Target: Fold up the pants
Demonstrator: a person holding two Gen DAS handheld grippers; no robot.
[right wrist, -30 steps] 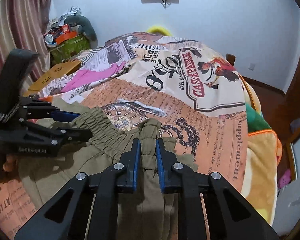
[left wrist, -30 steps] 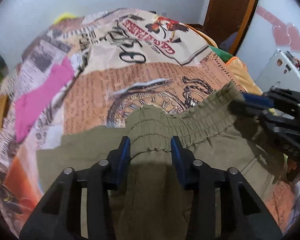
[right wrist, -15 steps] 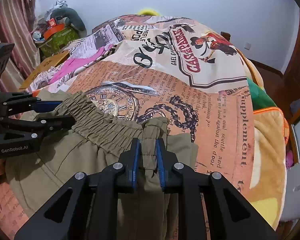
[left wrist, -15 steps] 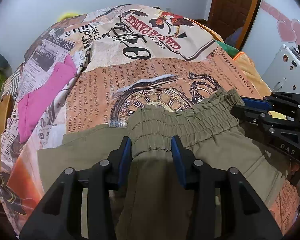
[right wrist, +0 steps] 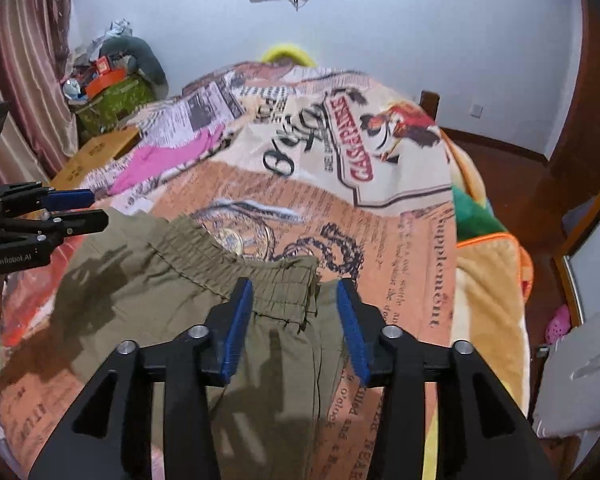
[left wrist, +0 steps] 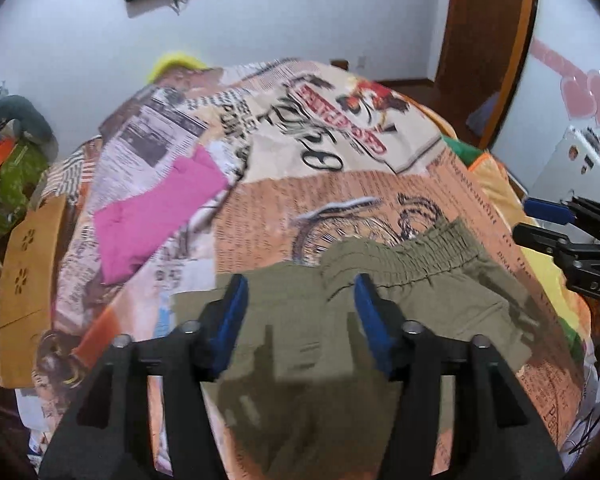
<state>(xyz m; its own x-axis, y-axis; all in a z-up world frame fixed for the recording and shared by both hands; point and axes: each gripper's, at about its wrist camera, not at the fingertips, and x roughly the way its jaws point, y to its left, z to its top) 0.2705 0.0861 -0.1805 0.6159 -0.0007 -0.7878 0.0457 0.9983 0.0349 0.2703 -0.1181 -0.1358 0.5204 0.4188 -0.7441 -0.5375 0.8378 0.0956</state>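
Olive green pants [left wrist: 380, 304] lie on the bed with the elastic waistband [left wrist: 416, 252] toward the far side. My left gripper [left wrist: 300, 300] is open and holds nothing, above the left end of the waistband. My right gripper [right wrist: 294, 304] is open and holds nothing, above the right end of the waistband [right wrist: 276, 284]. The pants [right wrist: 148, 280] spread left of it. Each gripper shows at the edge of the other's view: the right one [left wrist: 540, 224] at the right, the left one [right wrist: 76, 210] at the left.
The bed has a newspaper-print cover [left wrist: 340, 128]. A pink garment [left wrist: 156, 212] lies at its left. A cardboard box [left wrist: 28, 280] stands at the left bedside. A yellow and green blanket [right wrist: 488, 264] hangs off the right side. A wooden door [left wrist: 484, 40] is behind.
Both grippers have opened and let go of the waistband, which now lies on the bed. Both have lifted and drawn back a little.
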